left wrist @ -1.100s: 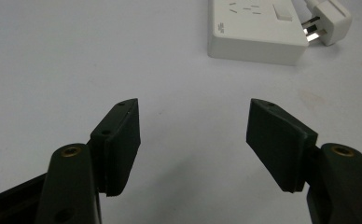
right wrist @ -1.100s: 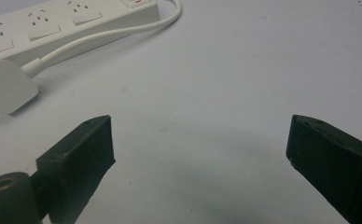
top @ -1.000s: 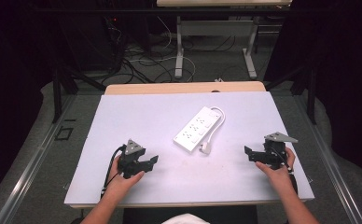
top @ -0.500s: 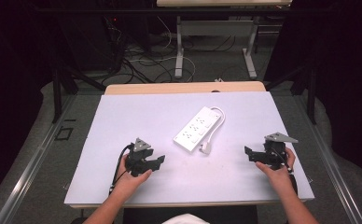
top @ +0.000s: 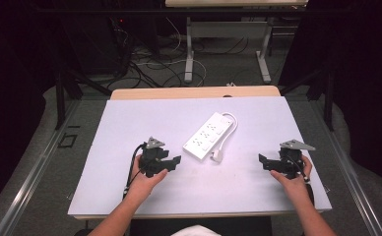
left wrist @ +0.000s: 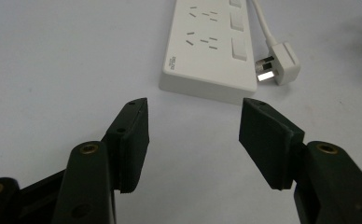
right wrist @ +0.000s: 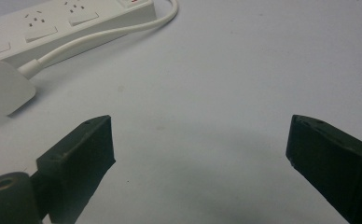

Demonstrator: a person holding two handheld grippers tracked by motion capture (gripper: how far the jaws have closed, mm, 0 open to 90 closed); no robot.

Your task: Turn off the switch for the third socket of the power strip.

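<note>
Power strip (top: 206, 136) lies mid-table (top: 130, 118), plug (top: 217, 156) at its right.

I see the counter (top: 130, 123) brightly lit from overhead, surroundings black from 9 to 3 o'clock; close-up tongs blur softly.

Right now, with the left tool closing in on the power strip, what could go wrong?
The left tool faces the power strip's short end, open; if it pushes instead of straddling, the strip may slide. The plug and its cord lie loose beside the strip and could drag or snag. The right tool is open, off to the side.
</note>
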